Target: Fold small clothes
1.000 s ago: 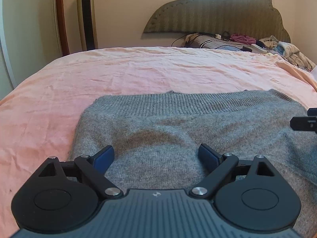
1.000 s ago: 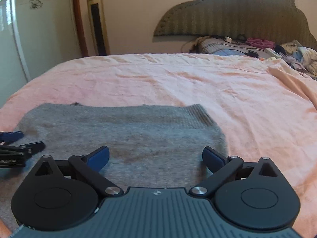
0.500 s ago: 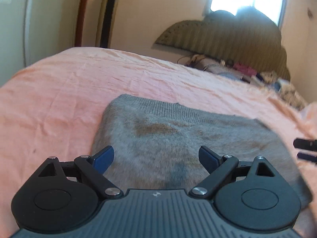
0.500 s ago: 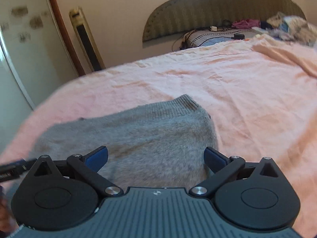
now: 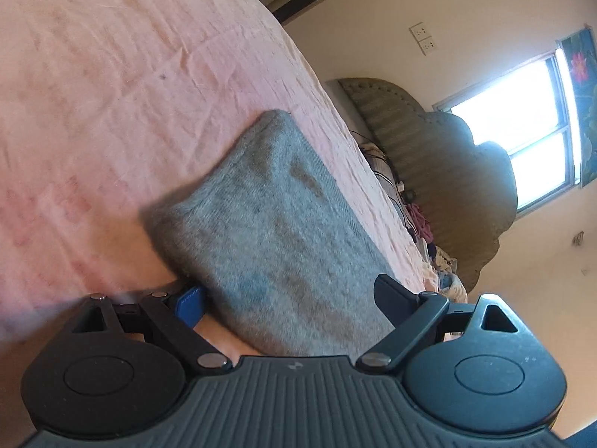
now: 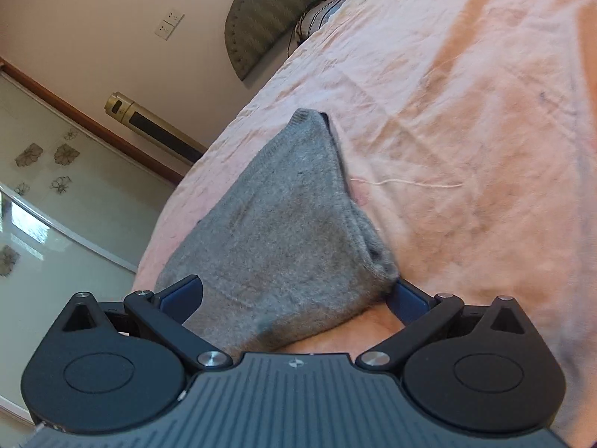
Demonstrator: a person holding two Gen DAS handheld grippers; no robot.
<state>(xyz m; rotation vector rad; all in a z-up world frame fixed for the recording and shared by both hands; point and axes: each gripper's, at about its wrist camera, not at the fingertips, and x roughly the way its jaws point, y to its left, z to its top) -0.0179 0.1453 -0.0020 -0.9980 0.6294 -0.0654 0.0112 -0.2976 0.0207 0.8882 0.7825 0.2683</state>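
We tilt both spread claws, left gripper [image 5: 289, 295] and right gripper [image 6: 294, 295], around the grey knit sweater [image 5: 276, 224] on the pink bedsheet [image 5: 112, 93]; closing evenly on matching edges should keep the fold square.

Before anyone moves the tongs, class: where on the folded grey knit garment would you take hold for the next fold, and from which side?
Probably the near corners of the grey knit garment. Its stacked edges bunch thickly there and rise off the pink sheet, so a finger can slip under. Come in low from the near side, as both open tongs already straddle it: left tongs at the left corner, right tongs at the right.
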